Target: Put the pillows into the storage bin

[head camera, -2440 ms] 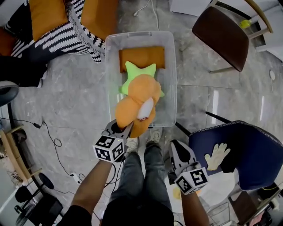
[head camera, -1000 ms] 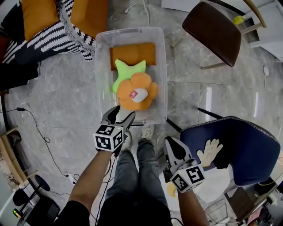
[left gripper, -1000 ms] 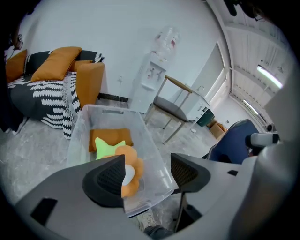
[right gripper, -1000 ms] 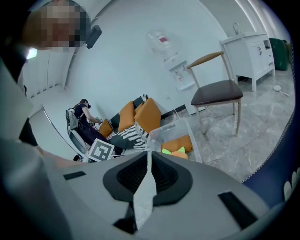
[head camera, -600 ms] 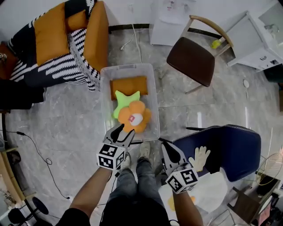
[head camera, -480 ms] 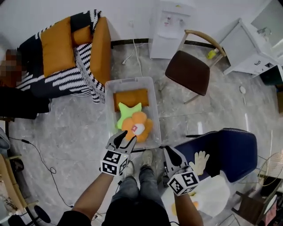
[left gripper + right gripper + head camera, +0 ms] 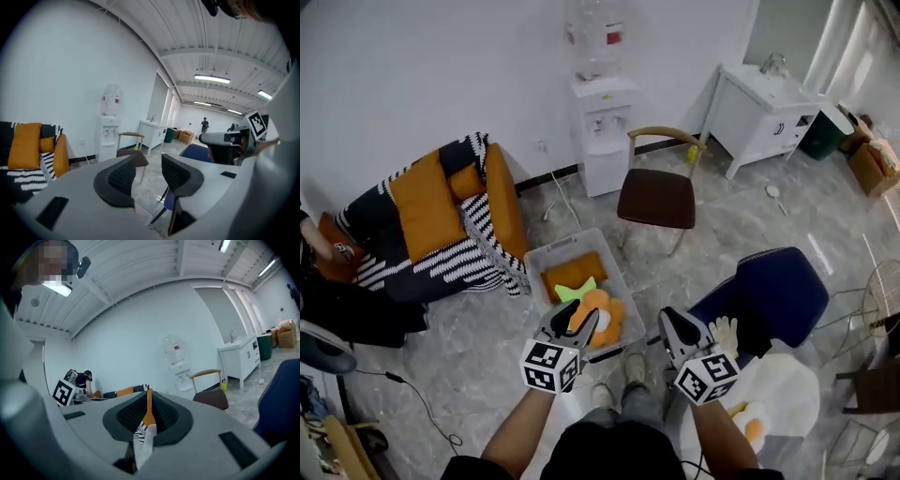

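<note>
Head view alone shows the pillows (image 7: 598, 315) inside the storage bin (image 7: 562, 242).

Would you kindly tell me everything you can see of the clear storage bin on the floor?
The storage bin is a clear, rectangular plastic tub with rounded corners and no lid on it. It stands upright on the grey marbled floor, close to the striped armchair. Inside, a flat orange pillow lies at the far end, a green star pillow partly over it, and an orange flower-shaped pillow nearest the person. Nothing else appears to touch the bin.
</note>
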The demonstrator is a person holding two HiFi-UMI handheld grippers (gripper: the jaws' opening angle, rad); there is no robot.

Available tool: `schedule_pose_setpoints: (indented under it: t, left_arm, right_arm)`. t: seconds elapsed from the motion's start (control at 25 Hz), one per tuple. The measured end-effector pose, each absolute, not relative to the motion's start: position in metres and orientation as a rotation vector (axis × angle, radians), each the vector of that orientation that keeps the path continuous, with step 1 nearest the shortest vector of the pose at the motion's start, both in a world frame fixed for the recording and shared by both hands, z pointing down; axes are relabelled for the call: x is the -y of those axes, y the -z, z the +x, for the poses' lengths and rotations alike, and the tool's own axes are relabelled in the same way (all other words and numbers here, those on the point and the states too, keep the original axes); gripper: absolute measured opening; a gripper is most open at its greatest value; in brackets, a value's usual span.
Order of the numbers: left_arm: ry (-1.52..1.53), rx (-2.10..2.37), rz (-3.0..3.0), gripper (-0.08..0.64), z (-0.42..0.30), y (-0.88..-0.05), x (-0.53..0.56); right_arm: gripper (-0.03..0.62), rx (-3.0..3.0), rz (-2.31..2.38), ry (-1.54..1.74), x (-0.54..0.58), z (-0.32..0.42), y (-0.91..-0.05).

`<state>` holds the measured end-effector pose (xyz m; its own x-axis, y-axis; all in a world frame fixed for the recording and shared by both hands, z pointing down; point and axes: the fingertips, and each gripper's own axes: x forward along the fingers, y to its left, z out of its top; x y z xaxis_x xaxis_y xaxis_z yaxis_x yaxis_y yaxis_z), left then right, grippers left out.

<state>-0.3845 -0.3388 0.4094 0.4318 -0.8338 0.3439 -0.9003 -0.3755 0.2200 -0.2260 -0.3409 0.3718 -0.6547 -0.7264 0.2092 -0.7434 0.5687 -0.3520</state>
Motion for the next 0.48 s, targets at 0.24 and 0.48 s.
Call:
schedule_pose_setpoints:
  t: [0.24, 0.48]
  left_arm:
    - [-0.227, 1.387, 2.462, 0.190, -0.344, -0.372, 0.320]
    - [-0.223, 1.264, 2.534, 0.190, -0.290, -0.360, 0.297]
  right_arm:
    - [0.052, 2.740, 1.438, -0.559, 0.305, -0.174, -0.340]
    - [0.051, 2.826, 1.511, -0.566, 0.263, -0.137, -0.325]
